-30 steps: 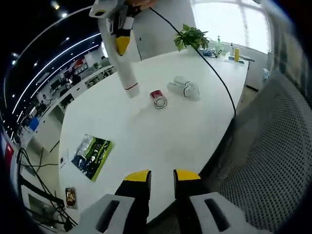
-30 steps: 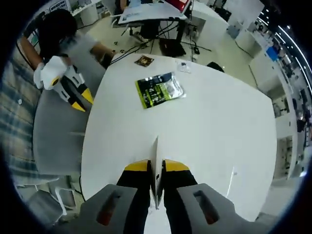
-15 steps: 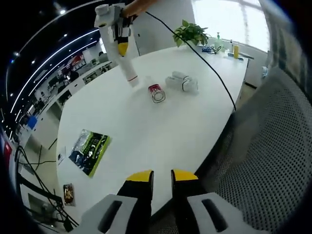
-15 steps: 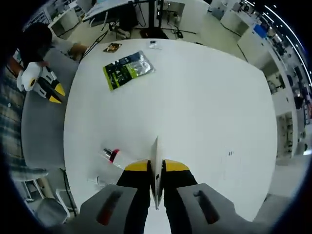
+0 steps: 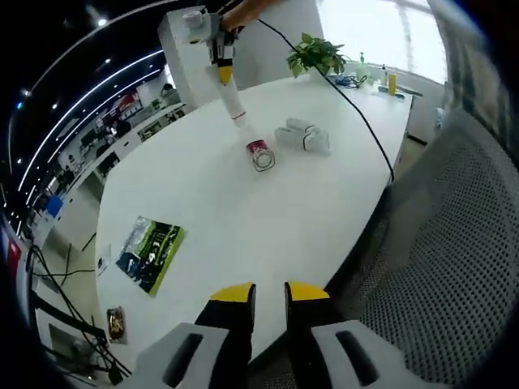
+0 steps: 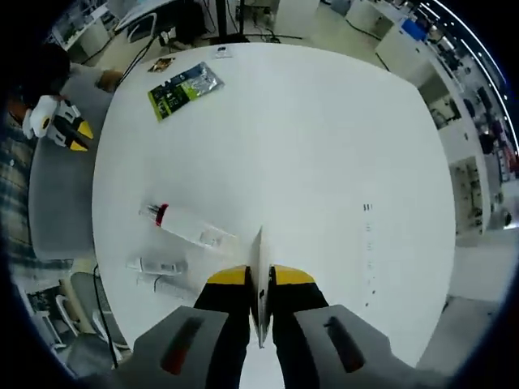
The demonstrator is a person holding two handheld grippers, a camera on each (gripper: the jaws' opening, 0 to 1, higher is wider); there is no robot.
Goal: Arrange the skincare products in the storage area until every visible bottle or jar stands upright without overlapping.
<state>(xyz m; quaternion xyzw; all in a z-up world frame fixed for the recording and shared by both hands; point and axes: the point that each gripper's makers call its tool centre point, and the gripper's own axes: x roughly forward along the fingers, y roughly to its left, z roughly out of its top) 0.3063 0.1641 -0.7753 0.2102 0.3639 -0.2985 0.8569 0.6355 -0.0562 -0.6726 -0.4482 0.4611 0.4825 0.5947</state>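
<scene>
Two sets of tongs: right tongs (image 6: pixel 259 277) clamped on a white tube (image 5: pixel 233 101) above the tabletop (image 5: pixel 243 211); left tongs (image 5: pixel 268 292) slightly apart, holding nothing.

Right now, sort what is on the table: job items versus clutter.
Job: tube held in the right gripper; red-banded bottle, lying; white tubes, lying.
Clutter: green packet; small packet; plant.

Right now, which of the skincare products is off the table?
The white tube clamped in the right gripper, held in the air. The red-capped bottle and the white tubes lie on the table.
</scene>
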